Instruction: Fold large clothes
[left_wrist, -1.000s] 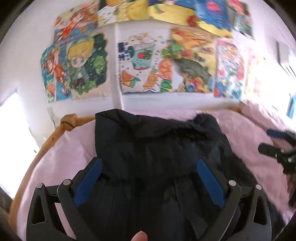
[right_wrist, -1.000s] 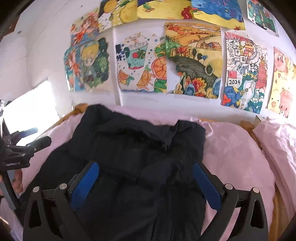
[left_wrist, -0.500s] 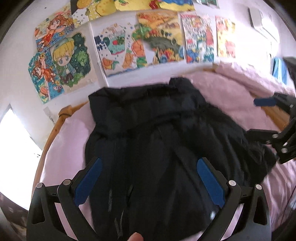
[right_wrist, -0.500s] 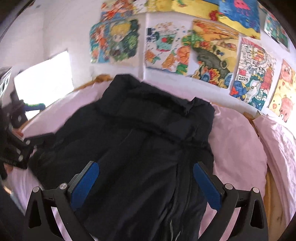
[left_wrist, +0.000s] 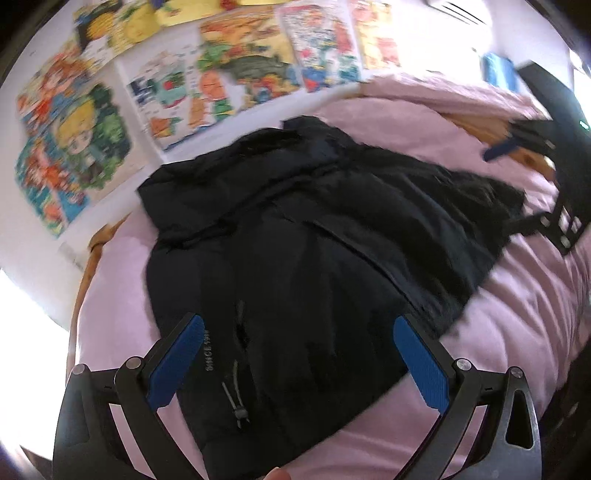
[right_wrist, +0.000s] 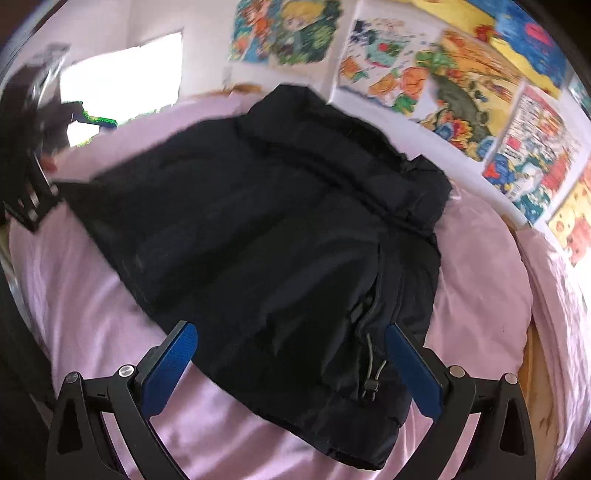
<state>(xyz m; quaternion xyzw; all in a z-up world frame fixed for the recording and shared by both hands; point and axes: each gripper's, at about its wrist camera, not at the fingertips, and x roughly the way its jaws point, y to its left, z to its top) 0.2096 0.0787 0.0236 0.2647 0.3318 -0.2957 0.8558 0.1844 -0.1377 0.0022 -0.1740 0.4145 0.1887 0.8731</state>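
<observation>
A large black puffer jacket lies spread on a pink bed, its collar toward the wall and its hem with a drawcord toggle toward me. It also shows in the right wrist view. My left gripper is open and empty, raised above the hem. My right gripper is open and empty above the hem on the other side. Each gripper shows at the edge of the other's view, the right one and the left one.
Colourful drawings cover the white wall behind the bed. A wooden bed frame curves along the left side. A bright window is at the left. Pink bedding is bunched at the right.
Both grippers have pulled back and risen, so the whole jacket now shows below them. They have moved apart to opposite sides of the bed. Both stayed open.
</observation>
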